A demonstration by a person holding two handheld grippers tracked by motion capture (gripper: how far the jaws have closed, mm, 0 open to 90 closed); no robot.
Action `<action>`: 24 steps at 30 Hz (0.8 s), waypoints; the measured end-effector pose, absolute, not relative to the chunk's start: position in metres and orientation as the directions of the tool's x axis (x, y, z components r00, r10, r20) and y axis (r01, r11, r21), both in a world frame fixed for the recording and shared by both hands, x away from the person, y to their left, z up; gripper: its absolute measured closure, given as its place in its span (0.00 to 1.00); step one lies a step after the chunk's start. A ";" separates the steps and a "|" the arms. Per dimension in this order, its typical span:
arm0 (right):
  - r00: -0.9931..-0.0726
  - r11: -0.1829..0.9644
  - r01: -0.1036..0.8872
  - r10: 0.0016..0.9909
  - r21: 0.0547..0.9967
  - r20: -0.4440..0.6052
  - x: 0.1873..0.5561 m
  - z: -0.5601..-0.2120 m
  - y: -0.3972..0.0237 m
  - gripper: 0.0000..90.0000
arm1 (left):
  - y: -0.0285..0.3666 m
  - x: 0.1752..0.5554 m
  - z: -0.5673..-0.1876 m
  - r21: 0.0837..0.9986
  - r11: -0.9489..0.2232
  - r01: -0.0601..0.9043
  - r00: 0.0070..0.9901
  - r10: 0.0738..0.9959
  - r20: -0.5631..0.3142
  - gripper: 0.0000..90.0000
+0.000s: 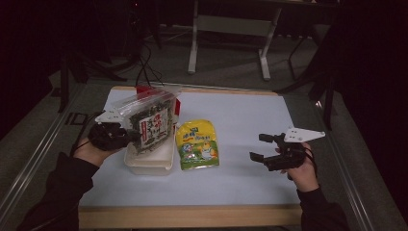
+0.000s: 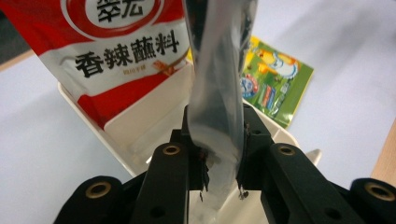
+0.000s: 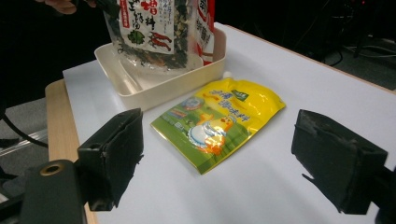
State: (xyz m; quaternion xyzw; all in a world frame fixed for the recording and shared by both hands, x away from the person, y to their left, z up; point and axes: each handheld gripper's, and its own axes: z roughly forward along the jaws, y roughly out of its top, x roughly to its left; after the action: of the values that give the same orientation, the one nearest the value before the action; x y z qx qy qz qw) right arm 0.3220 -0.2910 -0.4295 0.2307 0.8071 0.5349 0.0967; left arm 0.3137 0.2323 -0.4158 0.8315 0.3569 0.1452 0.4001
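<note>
Clamping left hand-held gripper (image 1: 126, 133) on clear seaweed-mix pouch (image 1: 146, 120), holding it upright over cream tray (image 1: 149, 163) beside red sauce packet (image 2: 116, 51) for packing, keeping right hand-held gripper (image 1: 262, 147) jaws apart near yellow-green pouch (image 1: 197, 144) on bench (image 1: 240, 183).

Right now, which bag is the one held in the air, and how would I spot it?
Look at the white table, then the cream tray near its left side. Above it, the left tongs pinch a clear bag of dark green flakes. Unlike the flat yellow pouch beside the tray, it is see-through with a red-and-white label.
</note>
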 end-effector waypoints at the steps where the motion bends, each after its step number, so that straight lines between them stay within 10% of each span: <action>1: -0.875 0.323 0.271 0.476 0.907 0.092 0.322 -0.430 -0.291 0.18 | 0.234 0.314 -0.417 0.777 -0.411 0.476 0.699 0.713 -0.051 0.87; 24: -0.879 0.346 0.276 0.468 0.897 0.090 0.321 -0.436 -0.288 0.18 | 0.265 0.321 -0.474 0.836 -0.180 0.519 0.638 0.732 -0.239 0.86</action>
State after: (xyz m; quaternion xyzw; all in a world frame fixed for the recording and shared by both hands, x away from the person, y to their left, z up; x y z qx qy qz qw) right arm 0.3209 -0.2875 -0.4363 0.2281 0.8152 0.5246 0.0914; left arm 0.3213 0.2648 -0.4737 0.7605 0.4111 0.1084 0.4907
